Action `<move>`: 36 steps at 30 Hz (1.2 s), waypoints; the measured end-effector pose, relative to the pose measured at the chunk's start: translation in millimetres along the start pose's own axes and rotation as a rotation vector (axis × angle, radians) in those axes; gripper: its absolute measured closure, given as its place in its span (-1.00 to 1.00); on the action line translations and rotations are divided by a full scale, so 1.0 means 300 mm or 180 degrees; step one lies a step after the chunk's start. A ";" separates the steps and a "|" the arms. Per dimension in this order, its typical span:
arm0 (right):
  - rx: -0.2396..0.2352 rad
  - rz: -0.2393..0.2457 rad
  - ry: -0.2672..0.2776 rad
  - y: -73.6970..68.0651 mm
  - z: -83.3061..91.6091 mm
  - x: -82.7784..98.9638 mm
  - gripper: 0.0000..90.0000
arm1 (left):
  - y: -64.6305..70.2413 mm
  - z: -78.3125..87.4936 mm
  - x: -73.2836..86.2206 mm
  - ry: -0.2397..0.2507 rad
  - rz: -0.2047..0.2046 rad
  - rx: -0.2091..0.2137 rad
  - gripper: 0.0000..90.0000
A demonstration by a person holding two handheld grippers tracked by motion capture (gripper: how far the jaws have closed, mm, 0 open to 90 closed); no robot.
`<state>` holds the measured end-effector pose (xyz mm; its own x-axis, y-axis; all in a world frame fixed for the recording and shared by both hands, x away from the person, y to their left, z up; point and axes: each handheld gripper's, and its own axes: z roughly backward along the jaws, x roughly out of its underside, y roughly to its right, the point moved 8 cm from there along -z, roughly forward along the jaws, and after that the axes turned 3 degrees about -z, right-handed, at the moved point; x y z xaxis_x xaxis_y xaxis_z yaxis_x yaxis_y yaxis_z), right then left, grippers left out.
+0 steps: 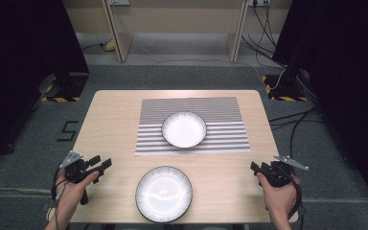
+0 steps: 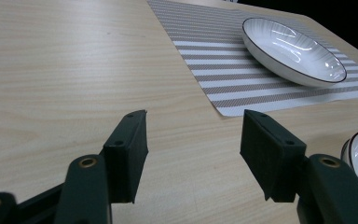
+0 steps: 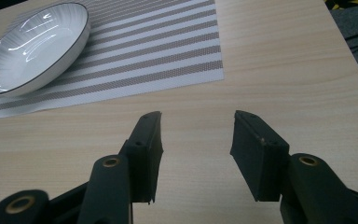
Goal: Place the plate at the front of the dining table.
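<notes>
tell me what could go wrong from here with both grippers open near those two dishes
1. The near plate overhangs the table's front edge; a nudge from either gripper might tip it off.
2. The bowl sits on a loose striped placemat; pushing it could drag the mat.
3. Both dishes look glossy, so the left gripper or right gripper may slip on a rim.

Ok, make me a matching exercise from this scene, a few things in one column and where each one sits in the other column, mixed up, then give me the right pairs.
Things:
1. smaller bowl
2. larger bowl
3. left gripper
4. right gripper

Places:
A. on bare wood at the table's near edge, in the middle
B. held open near the table's near right corner
C. on the striped placemat
D. held open near the table's near left corner

Pairs: 1-C, 2-A, 3-D, 4-B
</notes>
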<state>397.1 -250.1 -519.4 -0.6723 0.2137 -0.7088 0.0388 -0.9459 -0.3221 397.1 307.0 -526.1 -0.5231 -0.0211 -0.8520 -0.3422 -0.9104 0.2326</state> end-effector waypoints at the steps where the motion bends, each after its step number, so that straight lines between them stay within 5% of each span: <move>1: 0.0013 0.0016 0.0001 0.008 0.002 0.002 0.18 | -0.004 0.001 0.005 -0.0005 -0.0003 -0.0005 -0.10; 16: 0.0122 -0.0163 0.0078 0.087 0.033 0.041 0.17 | -0.041 0.036 0.023 0.0071 0.0055 -0.0084 -0.10; 24: 0.0114 -0.0175 0.0225 0.099 0.044 0.059 0.17 | -0.027 0.051 0.037 0.0089 0.0096 -0.0039 -0.10; 29: 0.0071 -0.0400 0.0379 0.110 0.052 0.059 0.17 | -0.021 0.053 0.044 0.0123 0.0130 -0.0032 -0.10; 36: 0.0111 -0.0413 0.0447 0.112 0.052 0.078 0.15 | -0.009 0.055 0.057 0.0168 0.0118 -0.0054 -0.10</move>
<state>371.2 -280.8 -537.0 -0.5601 0.3640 -0.7442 -0.0686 -0.9156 -0.3962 376.1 315.9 -533.7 -0.4932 -0.0763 -0.8666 -0.3097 -0.9155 0.2569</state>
